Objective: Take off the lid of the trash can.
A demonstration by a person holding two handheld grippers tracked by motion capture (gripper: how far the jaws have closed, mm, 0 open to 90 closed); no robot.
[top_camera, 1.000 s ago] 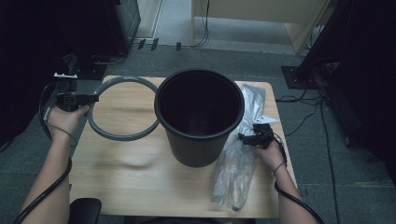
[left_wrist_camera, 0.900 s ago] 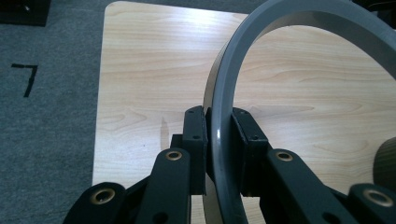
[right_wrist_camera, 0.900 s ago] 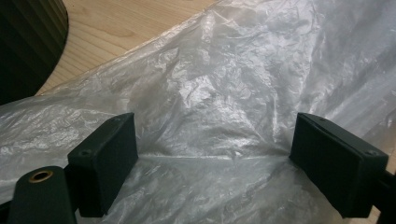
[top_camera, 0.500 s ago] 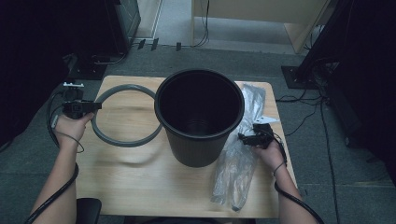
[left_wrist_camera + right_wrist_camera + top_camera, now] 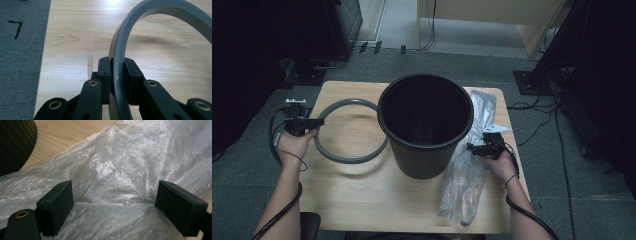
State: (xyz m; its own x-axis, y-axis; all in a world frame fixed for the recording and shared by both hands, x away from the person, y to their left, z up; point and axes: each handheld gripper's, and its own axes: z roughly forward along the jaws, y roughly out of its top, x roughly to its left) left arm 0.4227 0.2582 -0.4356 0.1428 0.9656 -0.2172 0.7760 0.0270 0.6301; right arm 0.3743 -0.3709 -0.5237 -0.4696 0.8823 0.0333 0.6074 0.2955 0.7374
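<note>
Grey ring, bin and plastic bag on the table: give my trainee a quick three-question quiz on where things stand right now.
1. True or false: the left gripper has its jaws shut on the grey ring.
2. What lies under the open jaws of the right gripper?
3. The black bin stands: A) between ring and bag, B) on the floor, C) on its side.

Key: 1 true. 2 the plastic bag. 3 A.

Grey ring and clear plastic bag

Ring (image 5: 348, 131): flat grey hoop, left of the bin, on edge between closed jaws, near rim resting on the desk. Bag (image 5: 467, 170): crumpled, translucent, lying lengthwise along the desk's right side.
</note>
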